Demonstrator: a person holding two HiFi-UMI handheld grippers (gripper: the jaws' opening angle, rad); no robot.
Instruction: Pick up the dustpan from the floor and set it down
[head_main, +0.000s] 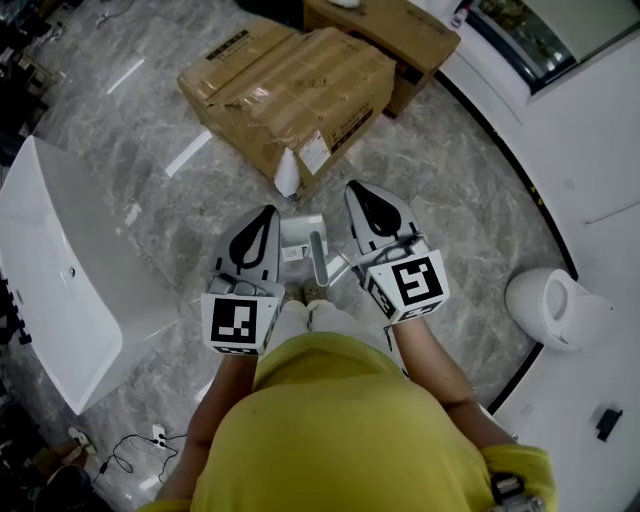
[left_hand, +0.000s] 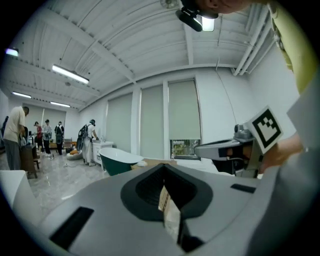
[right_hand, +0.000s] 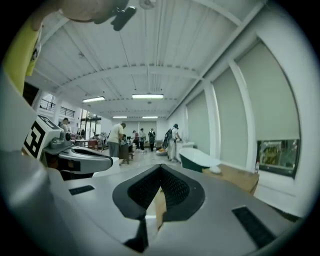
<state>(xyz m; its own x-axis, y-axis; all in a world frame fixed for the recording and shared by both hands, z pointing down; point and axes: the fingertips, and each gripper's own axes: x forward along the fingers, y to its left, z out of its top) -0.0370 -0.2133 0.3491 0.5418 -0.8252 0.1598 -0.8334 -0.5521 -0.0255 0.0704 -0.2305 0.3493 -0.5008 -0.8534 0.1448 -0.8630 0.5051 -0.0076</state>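
Looking down from the head view, we hold the left tool (head_main: 267, 213) and the right tool (head_main: 356, 190) side by side in front of our yellow shirt (head_main: 340, 430), both about level and pointing away from us. Each has its black-and-white marker cube nearest our body.

In the left gripper view the dark pads of the left tool meet along a thin seam, so its jaws are closed and we have nothing between them. The right gripper view shows the same for the right tool: its jaws are pressed together and hold nothing.

The pale grey plastic dustpan (head_main: 300, 240) with an upright handle sits on the grey marble floor (head_main: 150, 130). In the head view it lies in the gap between the two tools and below them, just ahead of our feet, and neither tool touches it.

Beyond the dustpan lies a large, crumpled brown cardboard box (head_main: 300, 95), with a white sheet curling from its near corner. A second, darker brown carton (head_main: 385, 30) lies behind it. A long white bathtub (head_main: 50, 270) stands to our left and a white toilet bowl (head_main: 555, 305) to our right, against the white wall.

Both gripper views look across a wide white room, where a dark green bathtub (left_hand: 117, 161) stands and several people (left_hand: 87, 142) are at the far end
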